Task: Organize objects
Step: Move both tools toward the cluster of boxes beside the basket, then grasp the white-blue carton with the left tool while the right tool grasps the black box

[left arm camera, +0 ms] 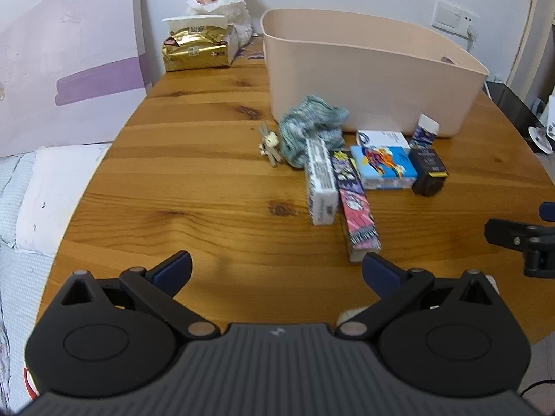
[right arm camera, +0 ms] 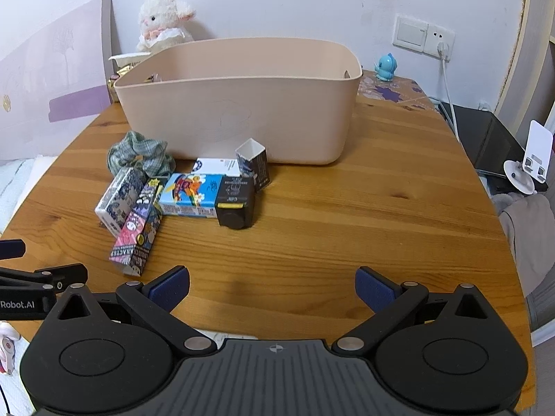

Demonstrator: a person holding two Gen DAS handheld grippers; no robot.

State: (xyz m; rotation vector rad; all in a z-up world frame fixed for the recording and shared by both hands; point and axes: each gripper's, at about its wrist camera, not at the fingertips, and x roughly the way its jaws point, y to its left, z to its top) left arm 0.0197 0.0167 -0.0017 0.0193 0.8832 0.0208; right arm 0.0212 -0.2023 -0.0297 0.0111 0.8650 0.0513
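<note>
A beige plastic bin (left arm camera: 367, 79) (right arm camera: 239, 111) stands at the back of the round wooden table (left arm camera: 194, 180) (right arm camera: 364, 228). In front of it lies a cluster: a green cloth (left arm camera: 308, 124) (right arm camera: 138, 156), a white patterned box (left arm camera: 321, 182) (right arm camera: 119, 199), a long pink cartoon box (left arm camera: 355, 204) (right arm camera: 138, 232), a blue cartoon box (left arm camera: 383, 166) (right arm camera: 190, 196), a black box (left arm camera: 428, 170) (right arm camera: 236, 202), a white flat box (left arm camera: 381, 137) (right arm camera: 216, 165) and a small upright open carton (left arm camera: 425, 133) (right arm camera: 253, 164). A small clip toy (left arm camera: 270, 145) lies left of the cloth. My left gripper (left arm camera: 275, 270) and right gripper (right arm camera: 272, 286) are open and empty, short of the cluster.
A plush lamb (left arm camera: 222, 0) (right arm camera: 163, 22) and a gold packet (left arm camera: 196, 50) sit at the table's back left. A blue figurine (right arm camera: 385, 67) and a wall socket with cord (right arm camera: 442, 46) are back right. A bed (left arm camera: 41, 187) lies left of the table.
</note>
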